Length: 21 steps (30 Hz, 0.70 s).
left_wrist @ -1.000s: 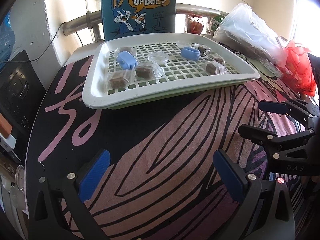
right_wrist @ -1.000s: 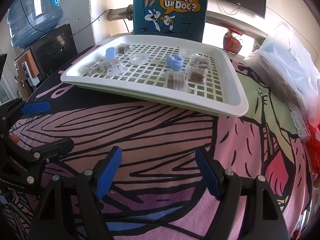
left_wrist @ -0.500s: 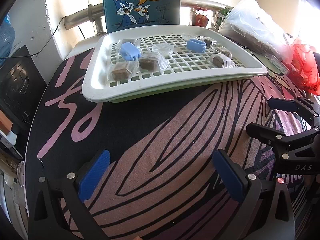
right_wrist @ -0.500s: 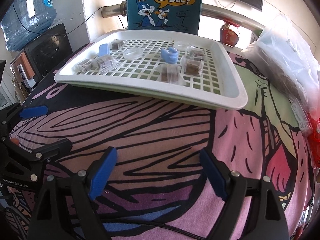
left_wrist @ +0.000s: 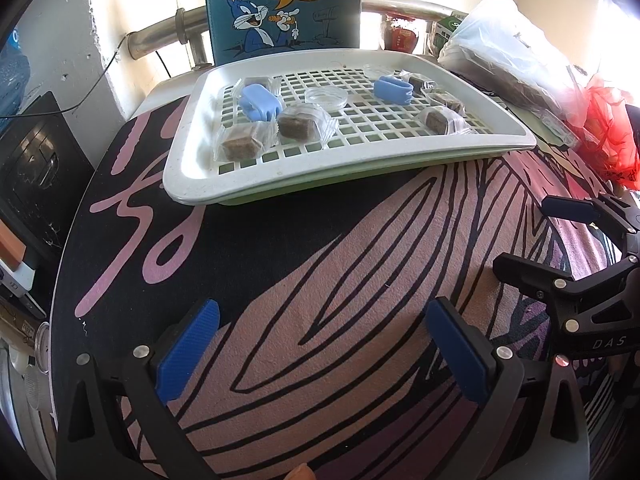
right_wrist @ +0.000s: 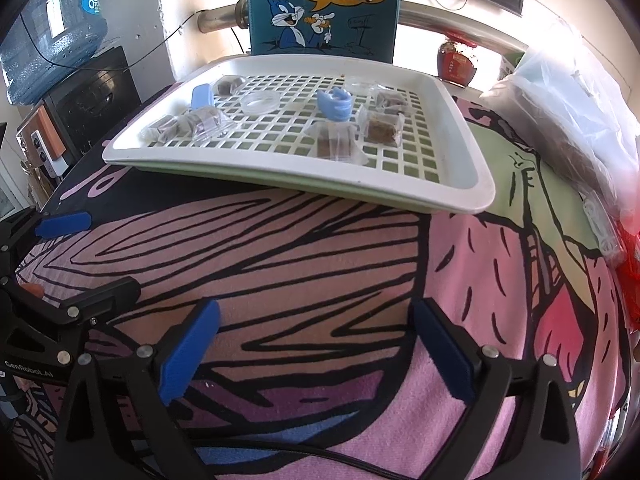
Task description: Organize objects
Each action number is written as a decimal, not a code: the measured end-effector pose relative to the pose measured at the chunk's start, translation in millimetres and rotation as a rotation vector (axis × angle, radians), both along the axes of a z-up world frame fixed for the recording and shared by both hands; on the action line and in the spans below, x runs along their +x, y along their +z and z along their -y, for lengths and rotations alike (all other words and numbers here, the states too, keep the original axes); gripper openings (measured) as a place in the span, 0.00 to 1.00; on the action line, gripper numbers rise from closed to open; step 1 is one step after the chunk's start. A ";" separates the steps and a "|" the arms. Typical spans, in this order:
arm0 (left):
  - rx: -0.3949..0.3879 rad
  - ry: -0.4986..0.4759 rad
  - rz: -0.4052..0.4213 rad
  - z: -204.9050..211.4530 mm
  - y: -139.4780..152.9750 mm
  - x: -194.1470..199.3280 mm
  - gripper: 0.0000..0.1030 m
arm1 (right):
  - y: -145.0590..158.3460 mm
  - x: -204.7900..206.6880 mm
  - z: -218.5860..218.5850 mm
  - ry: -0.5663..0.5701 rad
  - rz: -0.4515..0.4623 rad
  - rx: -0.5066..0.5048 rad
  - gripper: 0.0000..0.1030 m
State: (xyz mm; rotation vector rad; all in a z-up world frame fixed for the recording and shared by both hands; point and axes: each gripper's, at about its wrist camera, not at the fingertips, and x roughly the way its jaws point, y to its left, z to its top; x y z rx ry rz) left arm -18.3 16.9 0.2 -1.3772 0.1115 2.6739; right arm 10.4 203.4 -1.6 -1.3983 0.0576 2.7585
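A white lattice tray (left_wrist: 280, 184) lies on the patterned cloth ahead of both grippers. On it are several wrapped brown cakes (left_wrist: 240, 142), two blue clips (left_wrist: 258, 102) and a clear round dish (left_wrist: 326, 98). My left gripper (left_wrist: 322, 344) is open over bare cloth, well short of the tray. My right gripper (right_wrist: 316, 354) is over the cloth too; its jaws are opening and nothing is between them. From the right wrist the tray (right_wrist: 280, 176) shows a blue clip (right_wrist: 335, 104), a dish (right_wrist: 260, 102) and cakes (right_wrist: 384, 128).
A teal cartoon rabbit board (right_wrist: 322, 4) stands behind the tray. A plastic bag (left_wrist: 508, 52) and a red bag (left_wrist: 612, 136) lie at the right. A water bottle (right_wrist: 52, 24) and a black cabinet (right_wrist: 92, 100) are at the left, off the table.
The right gripper's jaws have spread wider. The left gripper's jaws keep the same width, and the things on the tray have not moved.
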 end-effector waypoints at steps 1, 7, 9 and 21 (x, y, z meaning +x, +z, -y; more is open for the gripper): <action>0.000 0.000 0.000 0.0 -0.3 -0.1 1.00 | -0.2 -0.2 0.2 0.000 0.001 0.001 0.98; -0.001 0.004 0.000 -0.5 -0.2 -0.4 1.00 | -0.5 -1.4 0.0 -0.002 0.005 -0.001 1.00; -0.001 0.005 0.000 0.0 0.0 -1.0 1.00 | -0.5 -1.1 -0.1 -0.003 0.005 -0.002 1.00; -0.001 0.005 0.001 0.0 0.5 -0.7 1.00 | -0.8 -1.3 0.8 -0.018 0.005 -0.004 1.00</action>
